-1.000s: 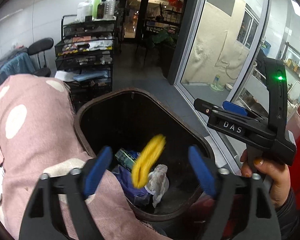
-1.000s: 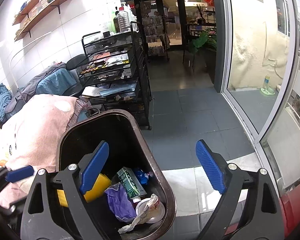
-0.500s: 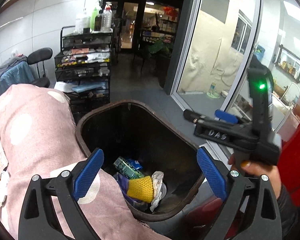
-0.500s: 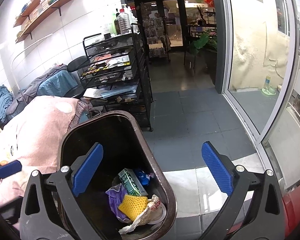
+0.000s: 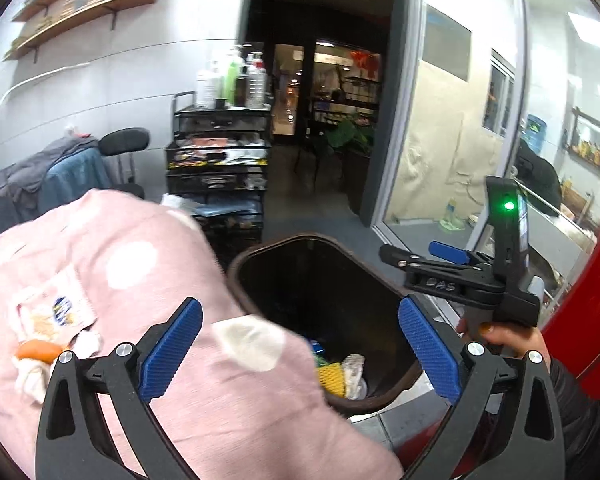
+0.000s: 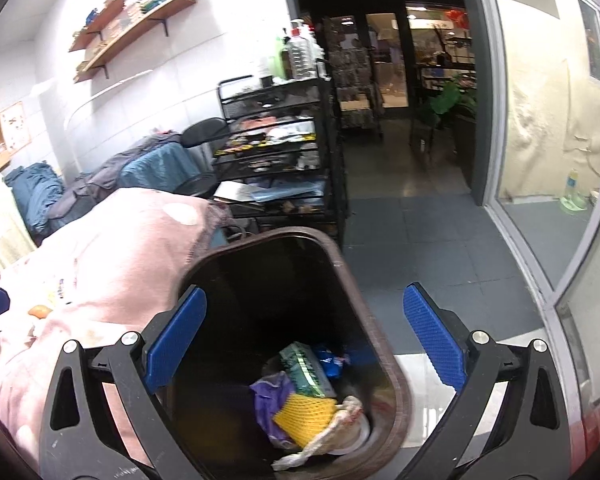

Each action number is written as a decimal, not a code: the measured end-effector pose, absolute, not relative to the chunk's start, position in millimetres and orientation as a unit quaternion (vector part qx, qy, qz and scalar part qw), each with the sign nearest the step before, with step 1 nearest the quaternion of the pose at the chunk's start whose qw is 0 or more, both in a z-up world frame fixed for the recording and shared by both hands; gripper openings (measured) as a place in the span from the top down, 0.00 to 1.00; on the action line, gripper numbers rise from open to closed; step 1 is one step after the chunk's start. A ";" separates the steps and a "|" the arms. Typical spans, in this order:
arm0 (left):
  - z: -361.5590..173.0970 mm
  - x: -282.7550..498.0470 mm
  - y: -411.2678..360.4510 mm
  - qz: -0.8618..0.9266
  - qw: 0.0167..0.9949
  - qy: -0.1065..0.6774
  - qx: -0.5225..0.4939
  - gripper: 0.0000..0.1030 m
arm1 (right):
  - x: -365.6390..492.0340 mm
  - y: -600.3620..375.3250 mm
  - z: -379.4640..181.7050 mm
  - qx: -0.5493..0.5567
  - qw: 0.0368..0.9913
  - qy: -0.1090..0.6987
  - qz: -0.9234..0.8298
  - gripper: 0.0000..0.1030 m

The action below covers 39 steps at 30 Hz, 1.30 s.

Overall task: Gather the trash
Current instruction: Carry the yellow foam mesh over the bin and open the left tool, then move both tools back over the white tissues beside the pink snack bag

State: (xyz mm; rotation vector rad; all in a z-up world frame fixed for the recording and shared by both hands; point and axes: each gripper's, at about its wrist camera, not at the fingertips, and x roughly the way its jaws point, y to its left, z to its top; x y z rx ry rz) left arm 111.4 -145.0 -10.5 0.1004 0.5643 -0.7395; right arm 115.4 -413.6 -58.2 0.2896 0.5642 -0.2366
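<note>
Both tools are empty right now: the left gripper (image 5: 300, 344) has just been spreading to its widest with nothing between the blue pads, and the right gripper (image 6: 304, 344) stands just as wide, nothing in it either.

The risk from here is the pink spotted blanket (image 5: 112, 292). It bulges right up against the near-left rim of the trash bin (image 6: 374, 312), directly below the left gripper, and a careless reach for the next scrap could snag the fabric or nudge the bin. The two tools are also close together; the right gripper's frame sits just ahead and to the right of the left one, so a crossing reach could knock them.

The trash itself lies low in the bin, under and ahead of the right gripper: a yellow foam net (image 6: 304, 420), a green carton (image 6: 306, 368) behind it, purple wrapping (image 6: 268, 404) to its left, crumpled white paper (image 6: 332, 428) beside it. Something orange (image 5: 34, 350) rests on the blanket left of the left gripper; possibly more trash, but it is too blurred to say.
</note>
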 end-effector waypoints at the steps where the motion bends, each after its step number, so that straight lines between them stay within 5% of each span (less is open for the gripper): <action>1: -10.7 113.9 -138.5 -0.350 0.895 0.274 0.043 0.05 | 117.1 -407.5 -55.9 0.141 0.945 0.274 -0.106 0.05; 32: -46.5 181.4 81.5 -0.157 0.909 0.382 -0.061 0.07 | 219.0 -180.0 -40.5 0.029 0.908 0.366 0.203 0.05; 37: -52.4 202.5 59.8 -0.183 0.892 0.413 -0.025 0.12 | 231.5 -157.6 -39.9 0.018 0.905 0.371 0.208 0.05; 39: -60.0 211.4 46.7 -0.181 0.883 0.432 0.011 0.25 | 237.0 -154.0 -40.2 0.012 0.904 0.373 0.209 0.05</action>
